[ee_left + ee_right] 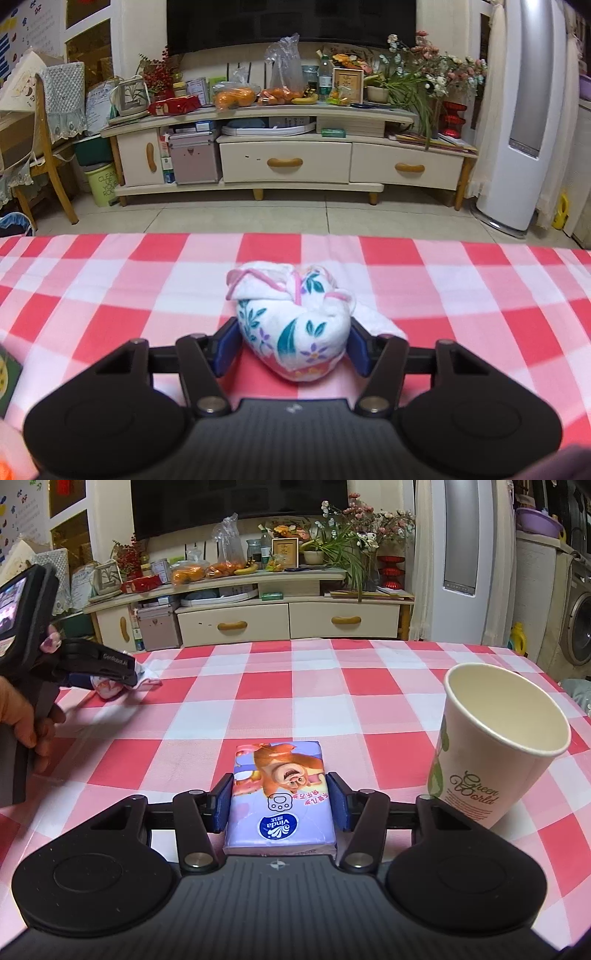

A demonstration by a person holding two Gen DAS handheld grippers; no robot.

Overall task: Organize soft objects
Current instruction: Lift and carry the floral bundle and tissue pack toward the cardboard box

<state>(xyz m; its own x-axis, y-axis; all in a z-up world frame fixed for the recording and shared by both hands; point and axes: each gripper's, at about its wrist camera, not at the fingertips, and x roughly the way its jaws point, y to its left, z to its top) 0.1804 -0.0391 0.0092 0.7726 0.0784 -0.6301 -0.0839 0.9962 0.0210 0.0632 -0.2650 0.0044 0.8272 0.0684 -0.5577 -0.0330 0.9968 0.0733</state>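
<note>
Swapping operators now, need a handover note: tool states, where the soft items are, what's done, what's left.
Left tool: shut on the rolled floral towel, which is at or just above the checked tablecloth; contact can't be confirmed.
Right tool: pads on both sides of the Vinda tissue pack, apparently gripping it, low over the cloth.
Paper cup: upright and empty, just right of the right tool, apart from the pack.
Done: both soft items are grasped.
Left: no bin or target spot shows in either view, so confirm where they go, then place both. Mind the cup when moving the right tool.
</note>
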